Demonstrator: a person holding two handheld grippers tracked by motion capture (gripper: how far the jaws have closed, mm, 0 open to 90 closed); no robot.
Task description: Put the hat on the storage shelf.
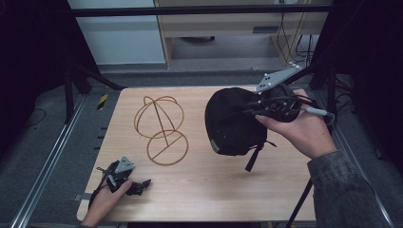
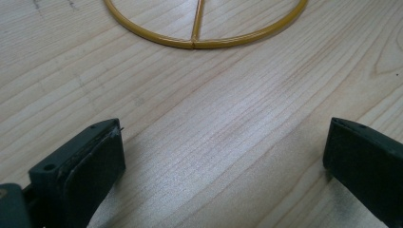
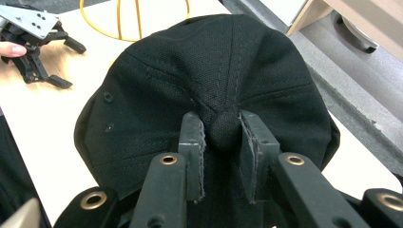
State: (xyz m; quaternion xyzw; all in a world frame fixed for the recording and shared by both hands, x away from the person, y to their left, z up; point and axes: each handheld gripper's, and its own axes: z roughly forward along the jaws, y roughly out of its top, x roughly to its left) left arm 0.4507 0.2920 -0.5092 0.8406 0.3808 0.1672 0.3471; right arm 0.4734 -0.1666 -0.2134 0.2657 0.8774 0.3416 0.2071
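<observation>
Pale wood table (image 1: 209, 190), dim room, cabinet and cables beyond the far edge. Right claw (image 3: 223, 137) is clenched on the button at the crown of a black cap (image 1: 233, 121); in the right gripper view the two pads pinch that button from either side. Cap hangs lifted off the board at about 2 o'clock from table centre, its strap dangling toward 6 o'clock and throwing a shadow on the wood. Wire hat stand (image 1: 160, 129), gold coloured, sits at about 10 o'clock from centre, dome frame upright over a ring base, bare, well apart from the cap. Left claw (image 1: 124, 178) rests near the 7 o'clock corner of the table, released, jaws spread wide over bare wood with nothing between them; the stand's ring base lies just ahead of it in the left gripper view. My reading: pickup done, cap secure and airborne. Left to do: carry it toward 9 o'clock, lower the crown over the dome, let go. Roughly halfway, I judge.
</observation>
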